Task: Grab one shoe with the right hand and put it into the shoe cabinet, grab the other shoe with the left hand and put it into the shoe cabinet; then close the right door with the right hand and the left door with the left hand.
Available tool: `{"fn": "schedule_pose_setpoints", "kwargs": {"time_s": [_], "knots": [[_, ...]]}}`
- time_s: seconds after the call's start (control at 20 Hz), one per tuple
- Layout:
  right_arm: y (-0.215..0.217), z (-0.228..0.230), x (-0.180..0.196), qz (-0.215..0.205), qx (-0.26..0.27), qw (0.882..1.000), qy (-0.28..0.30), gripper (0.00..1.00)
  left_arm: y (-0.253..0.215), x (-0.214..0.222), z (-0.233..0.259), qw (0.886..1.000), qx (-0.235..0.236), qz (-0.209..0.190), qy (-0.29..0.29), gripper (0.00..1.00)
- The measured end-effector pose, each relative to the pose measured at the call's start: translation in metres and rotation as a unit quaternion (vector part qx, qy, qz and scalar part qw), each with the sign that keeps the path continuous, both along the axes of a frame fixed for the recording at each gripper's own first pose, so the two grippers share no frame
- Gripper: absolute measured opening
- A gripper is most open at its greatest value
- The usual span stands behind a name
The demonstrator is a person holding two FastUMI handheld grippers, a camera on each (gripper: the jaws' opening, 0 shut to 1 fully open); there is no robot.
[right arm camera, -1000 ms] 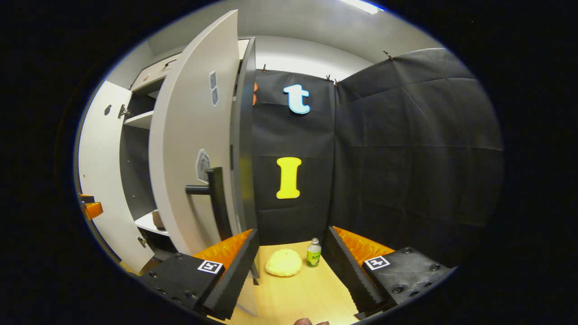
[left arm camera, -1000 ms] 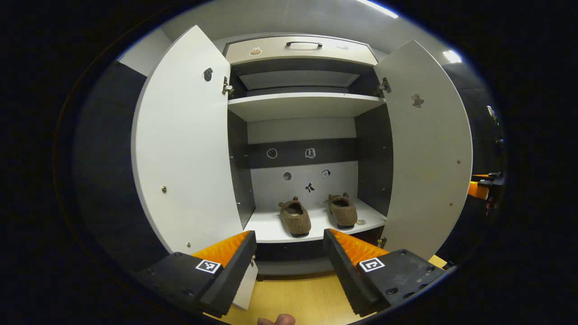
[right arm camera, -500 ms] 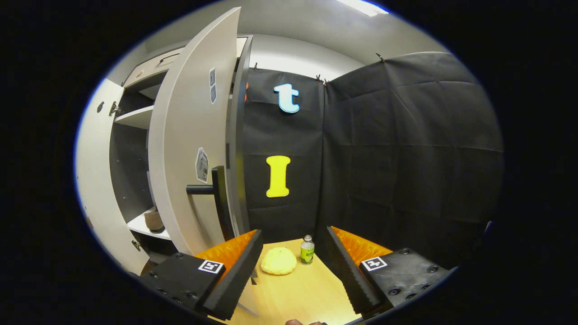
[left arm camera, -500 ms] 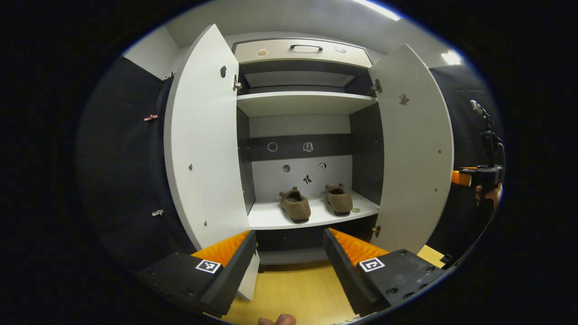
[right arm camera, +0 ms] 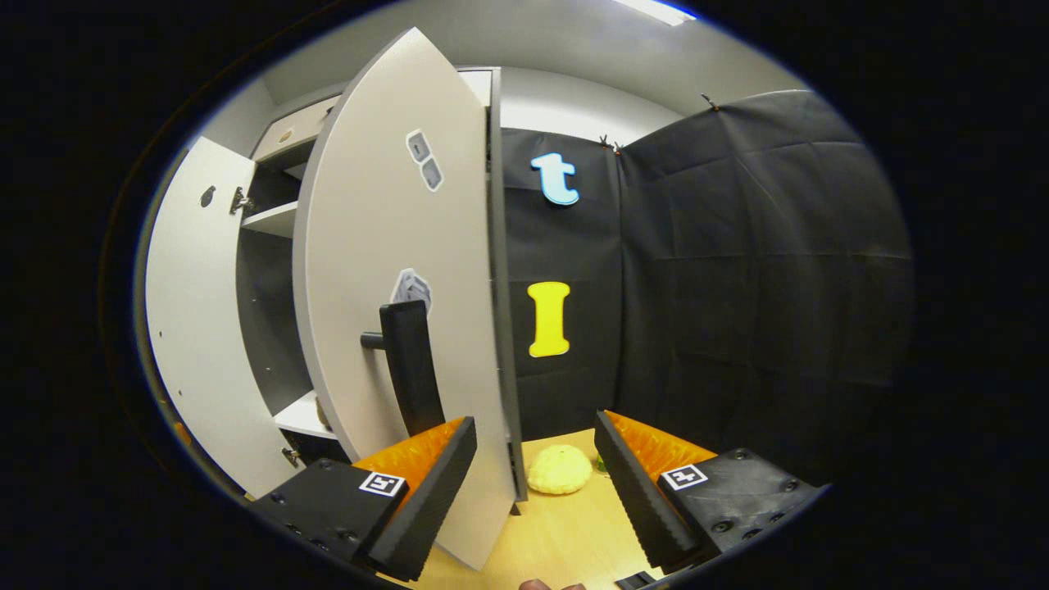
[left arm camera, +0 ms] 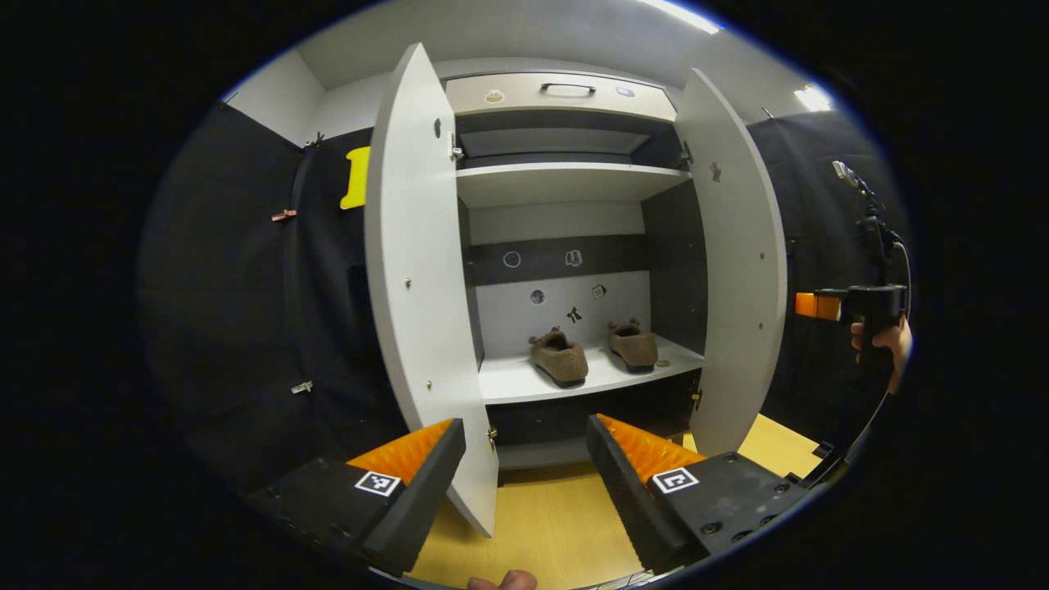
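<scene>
Both grippers (left arm camera: 524, 475) (right arm camera: 533, 475) apart, empty; two shoes (left arm camera: 559, 358) (left arm camera: 633, 345) inside open cabinet (left arm camera: 565, 182).

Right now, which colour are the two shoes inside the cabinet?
Brown and fuzzy. The shoes show best in the left gripper view.

walls: black cloth (right arm camera: 737, 270) on booth sides, pale wall (right arm camera: 574, 98) above | floor: light wood (left arm camera: 541, 524) | light: ceiling strips (left arm camera: 680, 12) | extras: yellow cushion (right arm camera: 559, 475) on floor near cloth corner
</scene>
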State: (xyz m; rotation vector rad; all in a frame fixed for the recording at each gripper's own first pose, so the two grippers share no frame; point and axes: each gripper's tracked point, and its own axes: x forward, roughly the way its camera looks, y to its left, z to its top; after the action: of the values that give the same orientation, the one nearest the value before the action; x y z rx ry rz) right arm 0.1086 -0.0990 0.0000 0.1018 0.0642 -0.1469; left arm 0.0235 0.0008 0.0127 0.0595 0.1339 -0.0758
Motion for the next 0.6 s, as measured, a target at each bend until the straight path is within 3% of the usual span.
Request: {"fn": "schedule_pose_setpoints", "kwargs": {"time_s": [0.25,0.6], "knots": [[0.092,-0.003,0.005,0.090,-0.018,0.996,0.007,0.98,0.040,-0.018,0.005,0.999,0.003,0.034,-0.004,0.95],[0.140,-0.004,-0.021,0.128,-0.008,0.992,0.007,0.98,0.111,-0.006,0.004,0.996,-0.005,0.089,-0.016,0.95]]}}
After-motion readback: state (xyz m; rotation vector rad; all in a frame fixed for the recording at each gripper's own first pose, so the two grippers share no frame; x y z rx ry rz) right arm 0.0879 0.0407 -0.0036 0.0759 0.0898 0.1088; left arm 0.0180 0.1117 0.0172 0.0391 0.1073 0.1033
